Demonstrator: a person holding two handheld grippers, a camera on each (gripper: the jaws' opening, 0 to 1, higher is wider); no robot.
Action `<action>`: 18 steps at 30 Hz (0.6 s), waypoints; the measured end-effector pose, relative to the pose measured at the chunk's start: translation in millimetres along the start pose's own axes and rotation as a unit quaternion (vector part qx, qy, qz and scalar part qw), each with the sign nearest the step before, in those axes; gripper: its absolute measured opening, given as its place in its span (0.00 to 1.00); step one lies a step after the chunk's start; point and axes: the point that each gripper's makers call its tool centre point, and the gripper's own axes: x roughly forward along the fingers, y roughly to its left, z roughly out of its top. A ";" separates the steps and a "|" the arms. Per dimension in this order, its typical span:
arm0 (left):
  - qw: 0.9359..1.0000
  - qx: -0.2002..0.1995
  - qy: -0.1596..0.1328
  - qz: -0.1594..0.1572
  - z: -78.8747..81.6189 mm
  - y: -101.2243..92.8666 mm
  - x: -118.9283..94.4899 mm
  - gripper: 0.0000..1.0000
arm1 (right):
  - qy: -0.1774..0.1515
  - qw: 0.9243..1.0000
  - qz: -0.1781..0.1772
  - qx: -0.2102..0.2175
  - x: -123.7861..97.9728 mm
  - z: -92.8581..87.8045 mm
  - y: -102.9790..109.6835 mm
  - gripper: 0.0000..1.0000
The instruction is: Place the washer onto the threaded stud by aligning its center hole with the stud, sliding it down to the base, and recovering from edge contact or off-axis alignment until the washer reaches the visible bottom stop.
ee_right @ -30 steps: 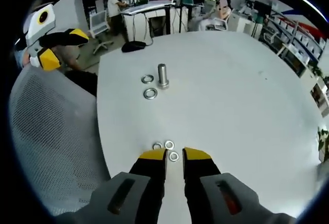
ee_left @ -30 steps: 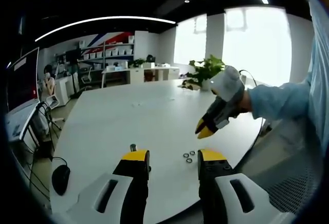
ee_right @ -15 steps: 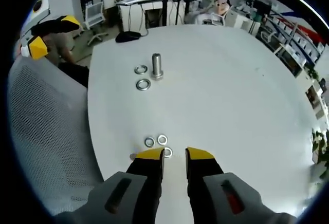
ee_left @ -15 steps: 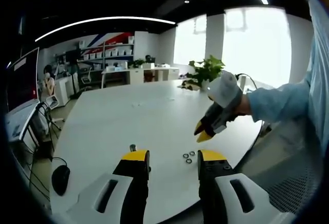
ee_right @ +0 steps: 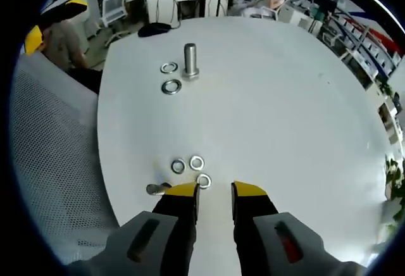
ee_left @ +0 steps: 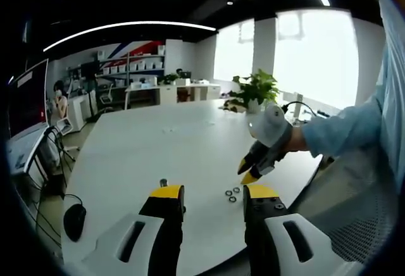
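Observation:
The threaded stud [ee_right: 190,61] stands upright on the white table [ee_right: 285,118], with two larger washers [ee_right: 171,87] lying beside it. Three small washers [ee_right: 197,162] lie in a cluster just ahead of my right gripper [ee_right: 215,190], which is open with nothing between its jaws. In the left gripper view the right gripper [ee_left: 252,169] hangs low over the same small washers [ee_left: 232,194]. My left gripper [ee_left: 214,194] is open and empty near the table's edge, and the stud [ee_left: 163,181] rises just beyond its left jaw.
A small grey metal piece [ee_right: 155,188] lies beside my right gripper's left jaw. A mesh chair back [ee_right: 57,162] borders the table's near edge. A blue sleeve [ee_left: 348,130] reaches in from the right. A potted plant [ee_left: 253,89] stands at the table's far side.
The right gripper has come down and forward toward the three small washers, which now lie just ahead of its tips. The left gripper has stayed put.

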 end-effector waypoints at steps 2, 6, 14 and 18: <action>1.000 -0.001 -0.001 0.000 0.4 0.0 -0.1 0.36 | 0.007 1.000 -0.004 -0.005 2.0 -2.5 0.3 0.22; 1.000 0.000 -0.001 -0.002 0.4 -0.8 0.0 0.35 | 0.011 1.000 -0.001 0.000 5.4 -6.5 0.7 0.22; 1.000 0.001 -0.001 -0.003 0.3 -1.1 0.0 0.35 | 0.007 1.000 0.007 0.012 13.5 -8.2 5.0 0.24; 1.000 0.002 0.000 -0.005 0.1 -1.6 0.2 0.35 | 0.014 1.000 0.015 0.010 20.6 -11.9 13.4 0.24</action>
